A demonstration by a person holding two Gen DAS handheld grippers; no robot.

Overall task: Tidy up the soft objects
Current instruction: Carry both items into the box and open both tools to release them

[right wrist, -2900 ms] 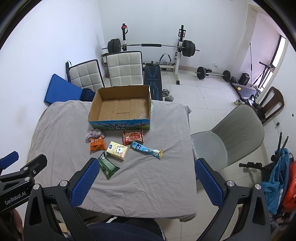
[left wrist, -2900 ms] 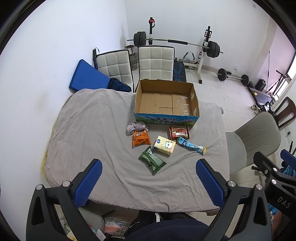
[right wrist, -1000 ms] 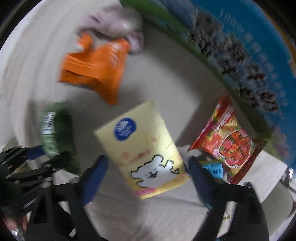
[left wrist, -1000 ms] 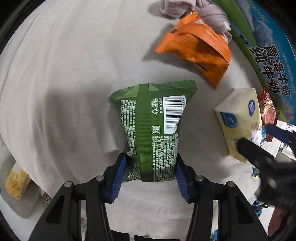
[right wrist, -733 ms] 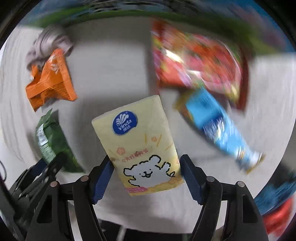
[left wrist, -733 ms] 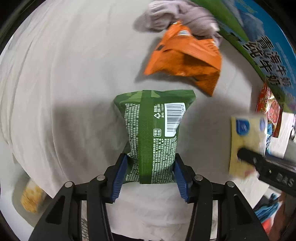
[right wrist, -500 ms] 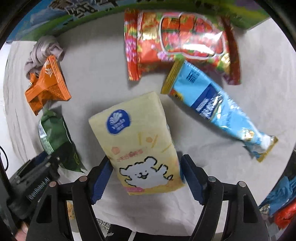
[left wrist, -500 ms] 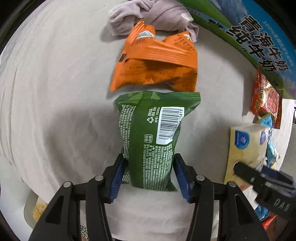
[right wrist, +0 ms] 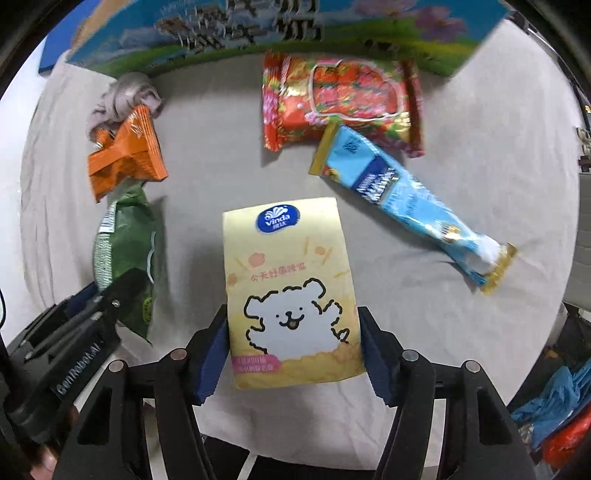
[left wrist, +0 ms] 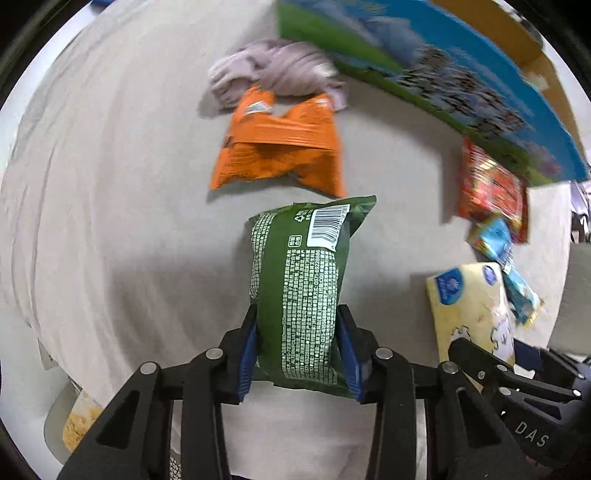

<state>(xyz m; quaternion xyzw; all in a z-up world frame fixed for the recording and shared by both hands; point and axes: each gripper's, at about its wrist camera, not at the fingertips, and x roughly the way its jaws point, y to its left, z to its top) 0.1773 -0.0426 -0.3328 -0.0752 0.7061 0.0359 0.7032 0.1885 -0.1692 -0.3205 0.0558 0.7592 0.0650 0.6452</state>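
Note:
My left gripper (left wrist: 299, 350) is shut on a green snack packet (left wrist: 304, 280), held above the grey-covered table (left wrist: 110, 184). My right gripper (right wrist: 293, 350) is shut on a yellow Vinda tissue pack (right wrist: 290, 291), also lifted. The tissue pack (left wrist: 469, 310) shows at the right of the left wrist view, the green packet (right wrist: 123, 251) at the left of the right wrist view. On the cloth lie an orange packet (left wrist: 280, 144), a grey cloth bundle (left wrist: 273, 70), a red packet (right wrist: 340, 99) and a long blue packet (right wrist: 406, 199).
An open cardboard box with blue and green printed sides (left wrist: 443, 85) stands just beyond the packets; it also shows in the right wrist view (right wrist: 280, 29). The table's near edge runs below both grippers. A chair (right wrist: 583, 229) stands at the right.
Both grippers have come down from a high overview, closed on the green packet and the tissue pack, and lifted them, moving toward the box.

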